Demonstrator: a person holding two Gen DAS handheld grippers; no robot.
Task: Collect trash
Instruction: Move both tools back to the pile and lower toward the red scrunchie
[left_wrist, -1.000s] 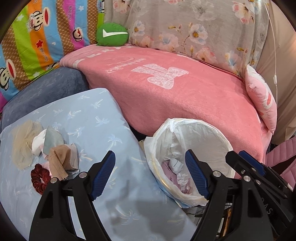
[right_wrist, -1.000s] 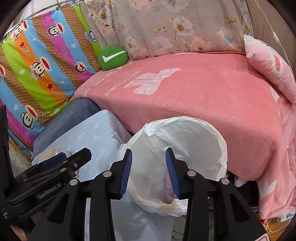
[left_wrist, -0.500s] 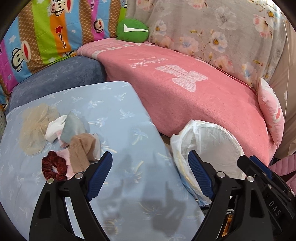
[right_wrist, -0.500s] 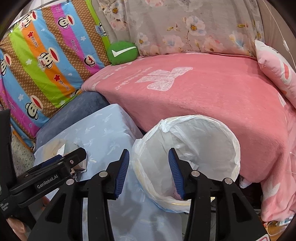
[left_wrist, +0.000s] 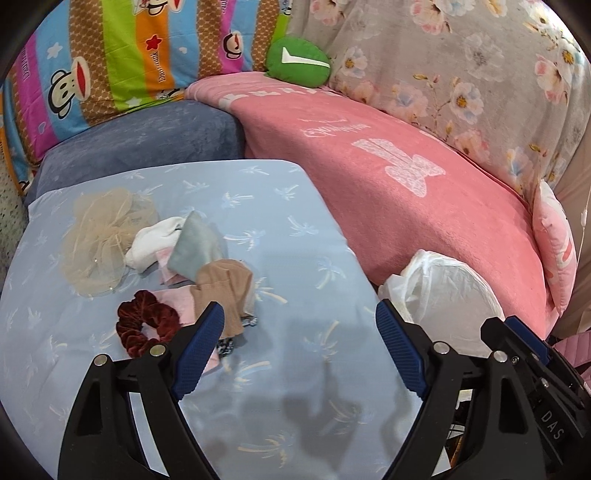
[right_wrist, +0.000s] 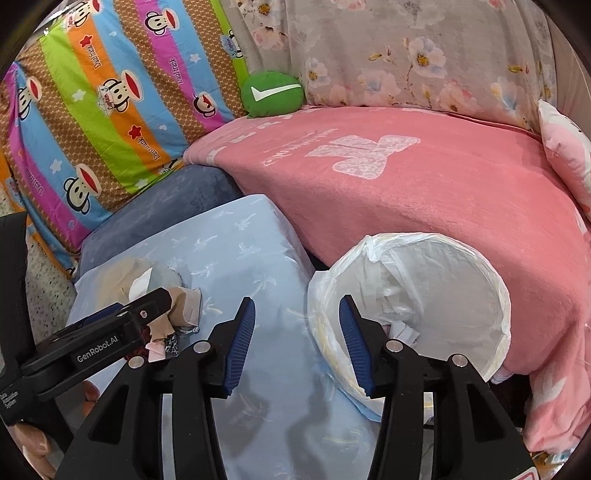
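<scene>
On the light-blue cloth at left of the left wrist view lies the trash pile: beige mesh puff, white sock, tan stocking, dark-red scrunchie. Its long axis runs from upper left to lower right. Left gripper hovers with jaws wide, empty. Only the right wrist view shows paper inside the lined trash bin, lower right. Right gripper jaws stand narrower, empty.
</scene>
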